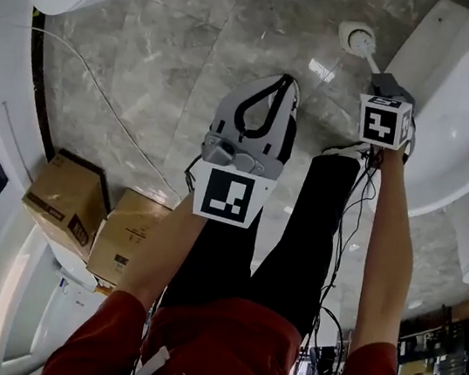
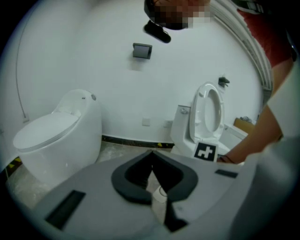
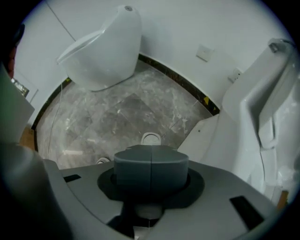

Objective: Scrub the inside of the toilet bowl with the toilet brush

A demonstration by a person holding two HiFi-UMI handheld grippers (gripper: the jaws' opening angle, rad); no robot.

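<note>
Right hand-held gripper (image 3: 151, 157) points down, jaws clamped on the handle of the white plastic toilet brush (image 1: 360, 41). The brush's round end is over the grey marble floor (image 1: 193, 61), beside the white ceramic toilet bowl (image 1: 453, 146), not inside it. Left hand-held gripper (image 1: 286, 84) has its jaw tips together, empty.

white toilet brush (image 1: 360, 40), grey marbled floor (image 1: 194, 52)
</note>
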